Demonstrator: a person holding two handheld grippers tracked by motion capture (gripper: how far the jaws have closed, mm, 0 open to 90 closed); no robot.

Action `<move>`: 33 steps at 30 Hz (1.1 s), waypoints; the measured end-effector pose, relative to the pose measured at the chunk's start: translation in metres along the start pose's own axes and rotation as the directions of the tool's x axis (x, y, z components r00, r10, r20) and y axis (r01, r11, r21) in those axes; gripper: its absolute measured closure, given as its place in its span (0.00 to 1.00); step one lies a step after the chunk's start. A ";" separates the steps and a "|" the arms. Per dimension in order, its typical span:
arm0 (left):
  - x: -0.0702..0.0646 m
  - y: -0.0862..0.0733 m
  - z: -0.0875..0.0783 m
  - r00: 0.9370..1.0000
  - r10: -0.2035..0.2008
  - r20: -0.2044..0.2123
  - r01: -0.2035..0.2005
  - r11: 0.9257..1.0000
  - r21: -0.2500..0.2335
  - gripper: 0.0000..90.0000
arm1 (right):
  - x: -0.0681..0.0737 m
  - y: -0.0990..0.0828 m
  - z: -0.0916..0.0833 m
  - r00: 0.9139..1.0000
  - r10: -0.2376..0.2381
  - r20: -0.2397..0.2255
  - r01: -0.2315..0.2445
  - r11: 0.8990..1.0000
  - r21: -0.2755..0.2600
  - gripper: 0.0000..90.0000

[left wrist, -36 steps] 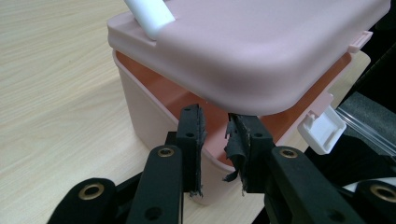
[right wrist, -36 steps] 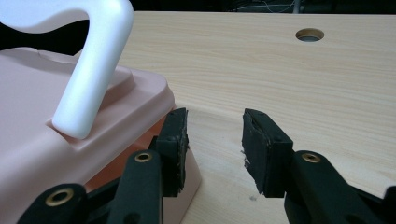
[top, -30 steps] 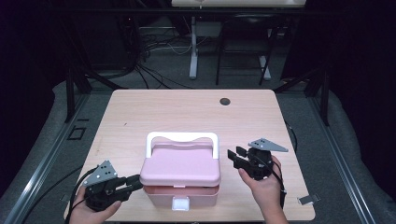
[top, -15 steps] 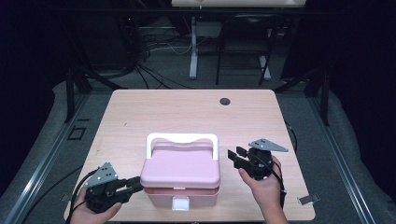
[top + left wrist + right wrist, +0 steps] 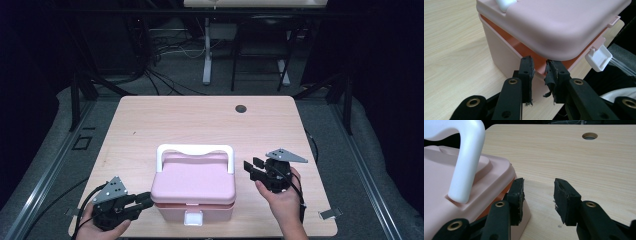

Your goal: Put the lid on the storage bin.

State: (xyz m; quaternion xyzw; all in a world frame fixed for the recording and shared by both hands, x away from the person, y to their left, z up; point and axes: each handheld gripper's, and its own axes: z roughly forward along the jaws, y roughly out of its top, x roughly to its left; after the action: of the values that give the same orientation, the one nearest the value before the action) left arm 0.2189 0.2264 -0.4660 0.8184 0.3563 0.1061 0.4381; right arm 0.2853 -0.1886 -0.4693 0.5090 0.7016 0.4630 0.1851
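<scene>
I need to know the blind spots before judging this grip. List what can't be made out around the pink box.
- Contents of the pink box: hidden by its lid in the high view.
- Whether the left hand-held gripper pinches the box's rim: left gripper view, the pads cover the contact.
- White latch: locked or loose, too partial to tell in the left gripper view.
- White handle: top cut off in the right gripper view.

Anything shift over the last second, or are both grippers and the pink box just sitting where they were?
Nothing visibly changed. The left gripper sits at the near left corner of the pink box, jaws at the gap under its lid; the right gripper waits by the box's right side with its jaws apart. The white handle stands upright, as before.
</scene>
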 end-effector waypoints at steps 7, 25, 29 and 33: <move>0.001 -0.001 0.000 1.000 0.010 -0.002 -0.010 1.000 -0.003 0.82 | -0.001 -0.001 0.001 1.000 0.000 0.002 0.000 1.000 0.001 0.66; 0.000 -0.007 0.000 1.000 -0.001 0.001 0.001 1.000 0.006 0.82 | -0.001 -0.002 0.002 1.000 0.001 0.009 -0.001 1.000 0.006 0.66; 0.000 -0.008 0.001 1.000 -0.003 0.005 0.002 1.000 0.003 0.82 | -0.002 -0.002 0.002 1.000 0.004 0.008 -0.004 1.000 0.002 0.66; 0.001 -0.008 0.000 1.000 0.003 0.004 -0.003 1.000 0.007 0.82 | -0.002 -0.002 0.002 1.000 0.005 0.007 -0.005 1.000 0.002 0.66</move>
State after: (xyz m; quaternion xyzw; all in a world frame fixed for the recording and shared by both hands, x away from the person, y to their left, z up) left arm 0.2153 0.2296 -0.4729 0.8206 0.3547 0.1037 0.4360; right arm 0.2865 -0.1896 -0.4722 0.5128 0.7001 0.4609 0.1858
